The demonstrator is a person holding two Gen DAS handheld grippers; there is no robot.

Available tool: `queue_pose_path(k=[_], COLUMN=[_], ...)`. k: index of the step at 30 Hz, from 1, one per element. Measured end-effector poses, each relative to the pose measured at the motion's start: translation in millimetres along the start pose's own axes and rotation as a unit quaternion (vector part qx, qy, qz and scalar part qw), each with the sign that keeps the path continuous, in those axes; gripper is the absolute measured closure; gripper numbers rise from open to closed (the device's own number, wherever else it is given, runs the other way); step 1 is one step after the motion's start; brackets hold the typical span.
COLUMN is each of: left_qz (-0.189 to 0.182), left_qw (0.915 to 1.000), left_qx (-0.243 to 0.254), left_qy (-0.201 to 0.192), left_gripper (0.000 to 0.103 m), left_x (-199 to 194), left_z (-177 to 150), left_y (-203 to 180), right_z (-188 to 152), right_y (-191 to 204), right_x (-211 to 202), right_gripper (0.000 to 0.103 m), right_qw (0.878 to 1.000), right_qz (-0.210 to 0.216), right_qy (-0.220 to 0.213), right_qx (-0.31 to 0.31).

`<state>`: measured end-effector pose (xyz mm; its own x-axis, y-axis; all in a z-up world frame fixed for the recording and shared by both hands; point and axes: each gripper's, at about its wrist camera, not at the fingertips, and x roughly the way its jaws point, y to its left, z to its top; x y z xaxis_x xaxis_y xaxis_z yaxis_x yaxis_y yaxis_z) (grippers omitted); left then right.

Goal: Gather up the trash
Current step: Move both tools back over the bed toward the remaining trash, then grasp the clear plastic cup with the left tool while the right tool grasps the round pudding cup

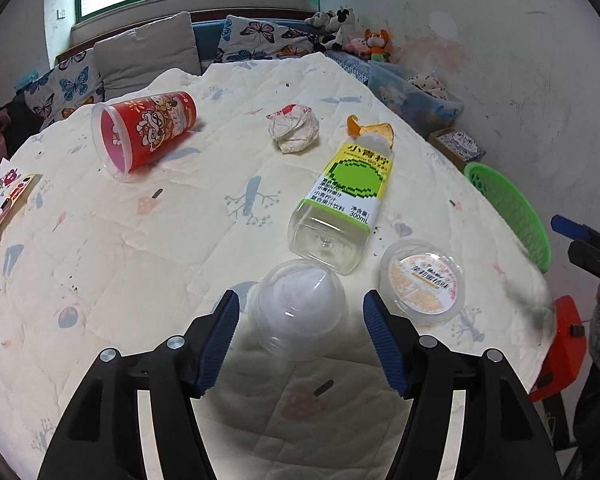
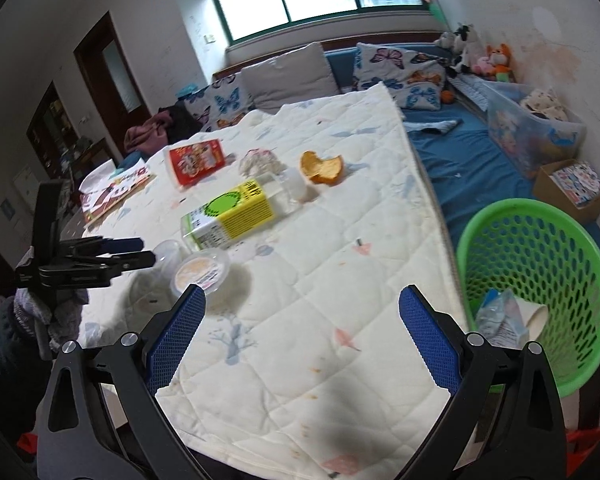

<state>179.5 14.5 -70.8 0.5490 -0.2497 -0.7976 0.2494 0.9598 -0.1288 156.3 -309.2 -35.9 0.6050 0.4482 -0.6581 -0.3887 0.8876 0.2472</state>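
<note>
A: On the quilted table (image 1: pixel 148 264), near edge: clear dome cup (image 1: pixel 296 312) lies on its side directly between the left gripper (image 1: pixel 300 340) pads, both pads apart from it, jaws spread, nothing held.

B: Axis?

A: Runs roughly along the line of the fingers, rounded end toward the bottle (image 1: pixel 340 200), which it appears to touch. Pads flank its curved walls, so closing would likely bite across the width.

B: Right side?

A: Right gripper (image 2: pixel 302 334) hangs released over bare quilt, empty. Lidded tub (image 2: pixel 200 272) sits just ahead of its left pad; green basket (image 2: pixel 580 280) stands off the table's edge to its right, some wrappers already in it.

B: Nearer hand for the cup?

A: Left, clearly. My judgement: left takes the cup; the basket lies far across, on the right.
</note>
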Motion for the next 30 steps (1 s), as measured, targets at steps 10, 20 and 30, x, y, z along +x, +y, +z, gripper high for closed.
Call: queue_pose_path(k=[10,20,30], left_qz=[-0.002,-0.004,0.007], left_qw=[0.9999,0.9999,0.9994], left_qx=[0.006,0.009,-0.007], left_qy=[0.015,-0.003,-0.033], left_gripper=[0.043,0.049,0.050], left_x=[23.2,24.4,-5.3], left_z=[-5.9,-8.1,-6.7], left_y=[2.1,-0.3,17.2], right_z=[-1.4,-4.0,-6.3], right_y=[19.4,36.5,61.6], right_x=[19.1,33.0,54.7], right_gripper=[0.006,0.006,0.006], right_qw=[0.999,0.998,0.995], right_qz=[0.012,0.018,0.038], right_qy=[0.024,0.038,0.056], right_qx=[-0.019,-0.044,-0.068])
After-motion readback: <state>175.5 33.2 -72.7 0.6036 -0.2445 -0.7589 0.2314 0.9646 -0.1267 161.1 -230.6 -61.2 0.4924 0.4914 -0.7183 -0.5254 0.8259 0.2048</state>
